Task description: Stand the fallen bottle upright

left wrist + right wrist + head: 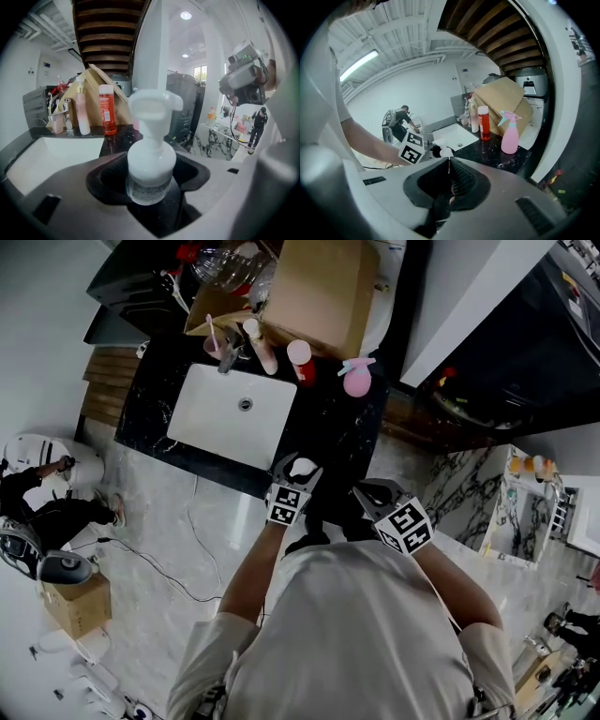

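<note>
A white pump bottle [150,159] with a clear base stands upright between the jaws of my left gripper [150,176]. The dark pads lie against both of its sides with no gap showing. In the head view the bottle [303,466] and left gripper [300,476] are at the front edge of the black counter [342,442]. I cannot tell whether the bottle's base rests on the counter. My right gripper [361,491] hovers just right of it, holding nothing. In the right gripper view its fingertips meet, so the right gripper [449,163] is shut.
A white sink [211,423] lies left of the bottle. Behind it stand a faucet [65,115], a pale bottle [83,112], a red bottle [300,360], a pink spray bottle [356,379] and a cardboard box [319,292]. A person crouches on the floor at the left [37,498].
</note>
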`<state>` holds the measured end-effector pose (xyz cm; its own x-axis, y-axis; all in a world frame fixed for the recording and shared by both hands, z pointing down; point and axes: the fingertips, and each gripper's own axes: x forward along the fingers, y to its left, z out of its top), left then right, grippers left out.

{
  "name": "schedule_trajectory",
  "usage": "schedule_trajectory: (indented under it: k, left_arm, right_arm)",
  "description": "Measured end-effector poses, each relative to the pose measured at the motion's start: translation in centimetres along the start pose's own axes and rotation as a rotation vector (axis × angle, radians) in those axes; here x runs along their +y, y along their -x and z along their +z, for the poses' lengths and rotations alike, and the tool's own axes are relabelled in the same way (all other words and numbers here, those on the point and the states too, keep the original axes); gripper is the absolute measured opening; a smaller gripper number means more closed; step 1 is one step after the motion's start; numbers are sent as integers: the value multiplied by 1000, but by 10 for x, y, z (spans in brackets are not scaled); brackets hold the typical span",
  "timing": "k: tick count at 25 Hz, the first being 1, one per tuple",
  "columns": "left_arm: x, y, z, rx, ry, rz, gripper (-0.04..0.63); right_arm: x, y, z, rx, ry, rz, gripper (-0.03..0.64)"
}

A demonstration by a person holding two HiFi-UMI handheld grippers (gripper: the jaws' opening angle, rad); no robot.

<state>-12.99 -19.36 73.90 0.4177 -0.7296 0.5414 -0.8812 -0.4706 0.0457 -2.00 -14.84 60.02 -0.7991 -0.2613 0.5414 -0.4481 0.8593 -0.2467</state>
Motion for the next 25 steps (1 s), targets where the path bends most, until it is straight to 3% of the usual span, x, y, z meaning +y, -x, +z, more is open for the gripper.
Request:
schedule_trajectory:
  k: [13,25]
  left_arm:
    - [-2,12,4,-8,6,-25,322]
    - [-6,80,13,-72,-6,-78,313]
  right_arm:
    - [12,5,3,-14,7,-48,31]
    - [38,9,17,-67,24,-122,31]
